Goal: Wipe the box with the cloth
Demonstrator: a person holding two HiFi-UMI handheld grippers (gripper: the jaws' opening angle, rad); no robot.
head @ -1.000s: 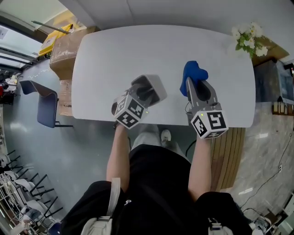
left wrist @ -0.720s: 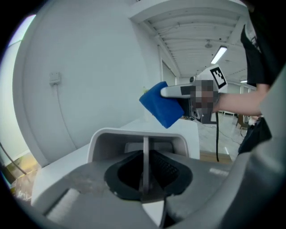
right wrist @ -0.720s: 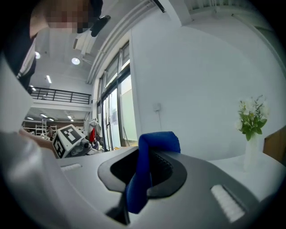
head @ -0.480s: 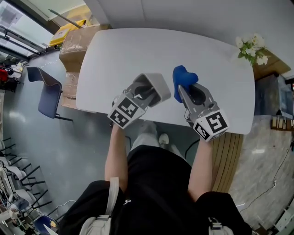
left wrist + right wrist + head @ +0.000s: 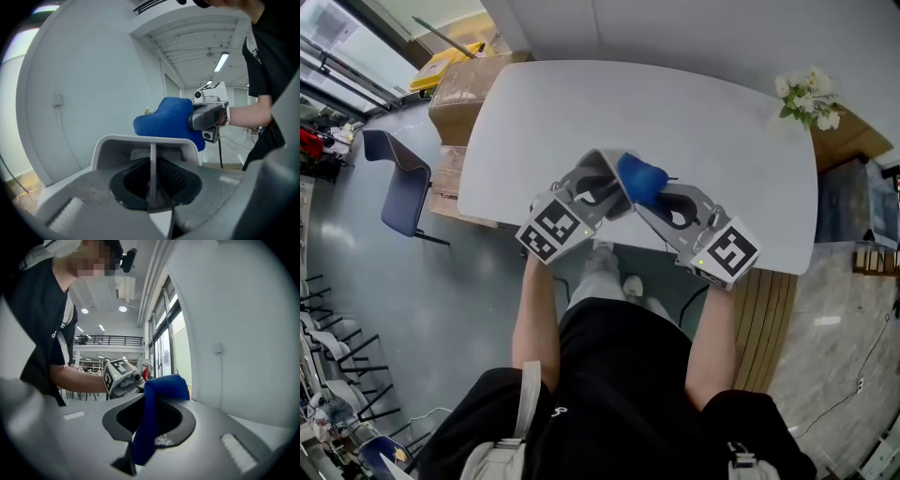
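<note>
A light grey open box [image 5: 607, 159] is held up above the near edge of the white table [image 5: 694, 103]. My left gripper [image 5: 598, 187] is shut on one thin wall of the box [image 5: 151, 140], which stands edge-on between the pads. My right gripper [image 5: 649, 192] is shut on a blue cloth [image 5: 641, 174] and points left across my body. The cloth [image 5: 166, 123] rests against the box's far rim. In the right gripper view the cloth [image 5: 152, 418] hangs pinched between the jaws. The left gripper's marker cube [image 5: 118, 373] lies just behind it.
A bunch of white flowers [image 5: 807, 94] stands at the table's far right corner. Cardboard boxes [image 5: 461, 89] and a blue chair [image 5: 394, 178] stand on the floor left of the table. A wooden bench [image 5: 769, 309] lies to the right of my legs.
The right gripper has swung left with the blue cloth until it meets the box. The left gripper has lifted the box a little and tilted it.
</note>
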